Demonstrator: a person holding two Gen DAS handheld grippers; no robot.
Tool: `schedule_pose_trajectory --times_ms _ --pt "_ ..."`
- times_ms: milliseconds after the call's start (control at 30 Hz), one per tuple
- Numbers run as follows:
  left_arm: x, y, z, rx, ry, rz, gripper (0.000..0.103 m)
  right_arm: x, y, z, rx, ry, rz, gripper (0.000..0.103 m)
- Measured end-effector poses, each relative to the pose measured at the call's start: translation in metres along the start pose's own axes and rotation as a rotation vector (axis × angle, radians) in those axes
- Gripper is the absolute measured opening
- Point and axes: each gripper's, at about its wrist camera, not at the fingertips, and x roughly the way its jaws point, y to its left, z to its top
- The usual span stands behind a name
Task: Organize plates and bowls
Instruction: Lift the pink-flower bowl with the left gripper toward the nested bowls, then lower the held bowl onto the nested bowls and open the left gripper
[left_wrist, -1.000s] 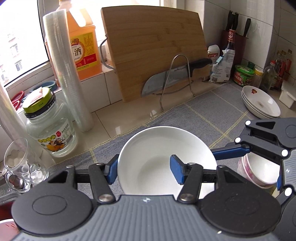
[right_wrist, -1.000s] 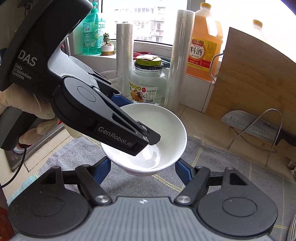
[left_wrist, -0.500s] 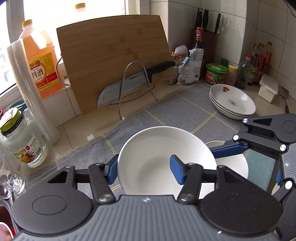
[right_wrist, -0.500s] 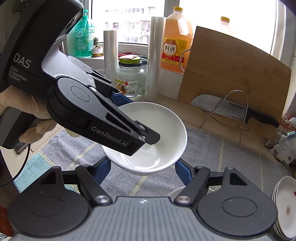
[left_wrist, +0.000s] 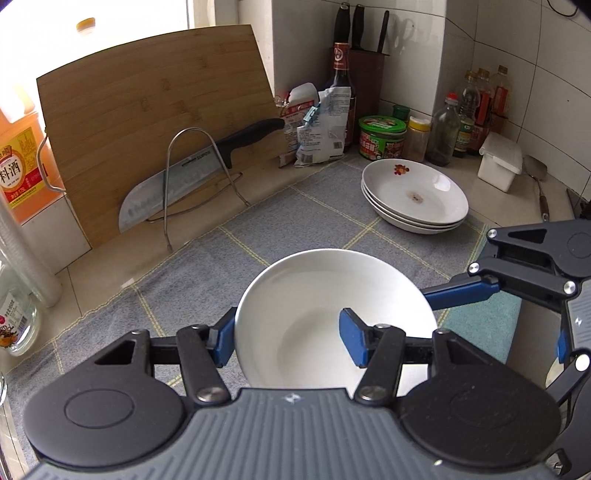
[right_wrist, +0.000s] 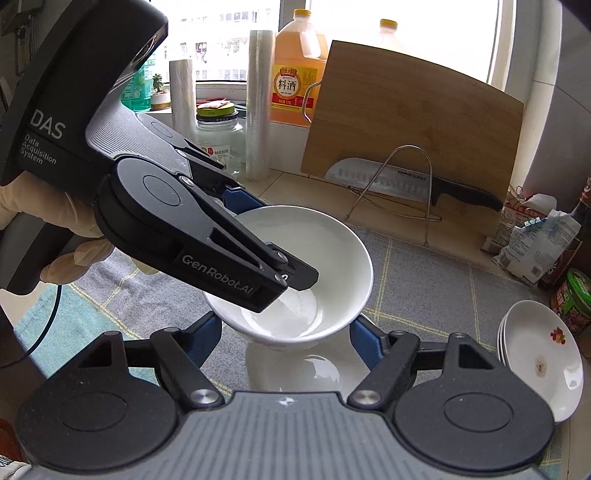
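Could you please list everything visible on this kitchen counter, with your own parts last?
white bowl: one, white, held above the cloth
second bowl: one, white, on the cloth under the held bowl
plates: stack of three, white with a red motif, far right on the cloth
cloth: one, grey check, covering the counter
cutting board: one, wooden, leaning at the back
knife: one, black handle, in a wire rack against the board
wine jug: one, orange, by the window
left claw: one, black and blue, pinching the held bowl's rim
right claw: one, black and blue, clasping the bowl's lower part
gloved hand: one, pale, holding the left claw
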Motion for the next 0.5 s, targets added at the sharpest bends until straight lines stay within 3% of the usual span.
schedule_pose_trajectory --times_ms 500 --pt "0.031 -0.018 -0.003 0.025 0.062 -0.060 0.057 0.003 -0.019 -0.015 0.042 0.064 -0.024 0.080"
